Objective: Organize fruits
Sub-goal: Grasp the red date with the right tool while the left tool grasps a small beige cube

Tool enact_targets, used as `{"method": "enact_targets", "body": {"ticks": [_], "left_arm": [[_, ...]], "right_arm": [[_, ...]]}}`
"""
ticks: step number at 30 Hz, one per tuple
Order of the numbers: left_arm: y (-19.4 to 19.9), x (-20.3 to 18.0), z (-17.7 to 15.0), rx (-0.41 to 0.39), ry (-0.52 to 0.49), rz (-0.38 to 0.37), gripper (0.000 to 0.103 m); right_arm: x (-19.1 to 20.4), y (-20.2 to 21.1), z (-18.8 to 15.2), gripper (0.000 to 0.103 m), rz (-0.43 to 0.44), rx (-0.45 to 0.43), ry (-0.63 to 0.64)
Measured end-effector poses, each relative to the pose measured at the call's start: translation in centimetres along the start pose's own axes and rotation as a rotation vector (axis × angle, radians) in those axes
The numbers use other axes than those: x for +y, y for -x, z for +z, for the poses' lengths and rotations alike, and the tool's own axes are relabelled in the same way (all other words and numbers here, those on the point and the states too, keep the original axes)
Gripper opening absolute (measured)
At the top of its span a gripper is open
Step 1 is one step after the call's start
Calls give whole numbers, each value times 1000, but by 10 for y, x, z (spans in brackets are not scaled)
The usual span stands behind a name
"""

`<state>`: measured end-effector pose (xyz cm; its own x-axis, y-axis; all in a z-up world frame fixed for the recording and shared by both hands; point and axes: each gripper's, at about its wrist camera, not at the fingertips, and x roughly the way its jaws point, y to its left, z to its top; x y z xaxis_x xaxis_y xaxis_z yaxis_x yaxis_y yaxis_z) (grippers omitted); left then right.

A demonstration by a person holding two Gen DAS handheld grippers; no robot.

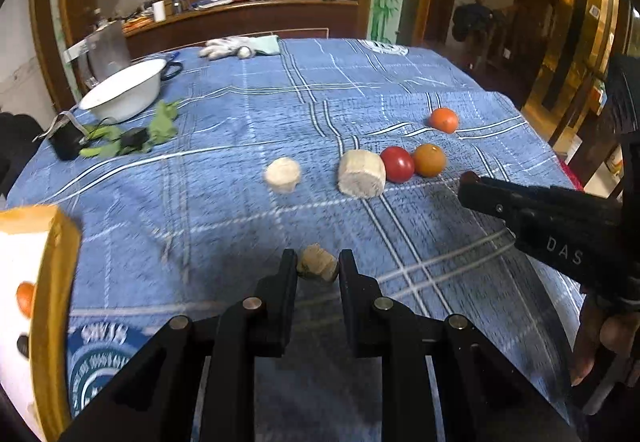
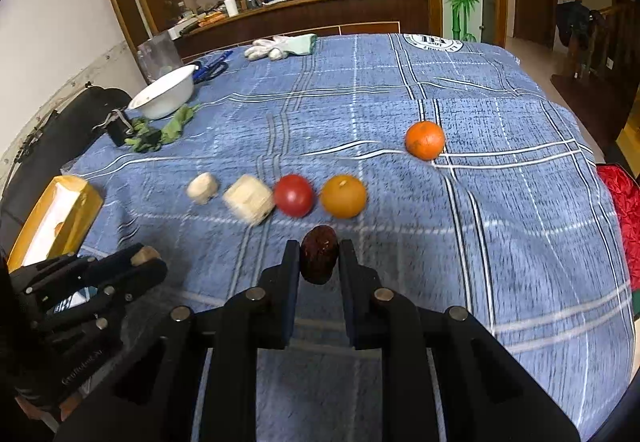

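Observation:
My left gripper (image 1: 318, 271) is shut on a small tan fruit piece (image 1: 319, 265), low over the blue cloth. My right gripper (image 2: 319, 257) is shut on a dark brown, wrinkled fruit (image 2: 318, 252). On the cloth beyond lie a small pale chunk (image 2: 203, 186), a bigger pale block (image 2: 249, 198), a red tomato (image 2: 293, 195) and a yellow-orange fruit (image 2: 344, 196) in a row. An orange (image 2: 425, 140) sits apart, farther right. A yellow-rimmed white box (image 1: 40, 282) at the left holds an orange fruit. The right wrist view shows the left gripper (image 2: 146, 258) near that box (image 2: 56, 218).
A white bowl (image 2: 164, 92) stands at the back left beside green leaves (image 2: 176, 124) and a black clip. White gloves (image 2: 280, 46) lie at the table's far edge. A wooden counter with clutter is behind. The table drops off at the right, by a red cloth (image 2: 624, 218).

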<state>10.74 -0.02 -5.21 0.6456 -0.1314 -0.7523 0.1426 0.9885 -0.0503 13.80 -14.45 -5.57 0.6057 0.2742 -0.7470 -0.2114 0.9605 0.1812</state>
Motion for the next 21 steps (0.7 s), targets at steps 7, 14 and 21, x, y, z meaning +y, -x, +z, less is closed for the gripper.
{"method": "enact_targets", "body": {"ticks": [7, 14, 21], "left_arm": [[29, 14, -18, -30, 52, -9, 20], [53, 30, -33, -51, 104, -16, 20], [73, 57, -47, -60, 170, 30, 20]], "right_arm": [[17, 28, -30, 21, 2, -23, -17], [40, 49, -44, 21, 15, -47, 1], [76, 53, -49, 21, 71, -52, 55]]}}
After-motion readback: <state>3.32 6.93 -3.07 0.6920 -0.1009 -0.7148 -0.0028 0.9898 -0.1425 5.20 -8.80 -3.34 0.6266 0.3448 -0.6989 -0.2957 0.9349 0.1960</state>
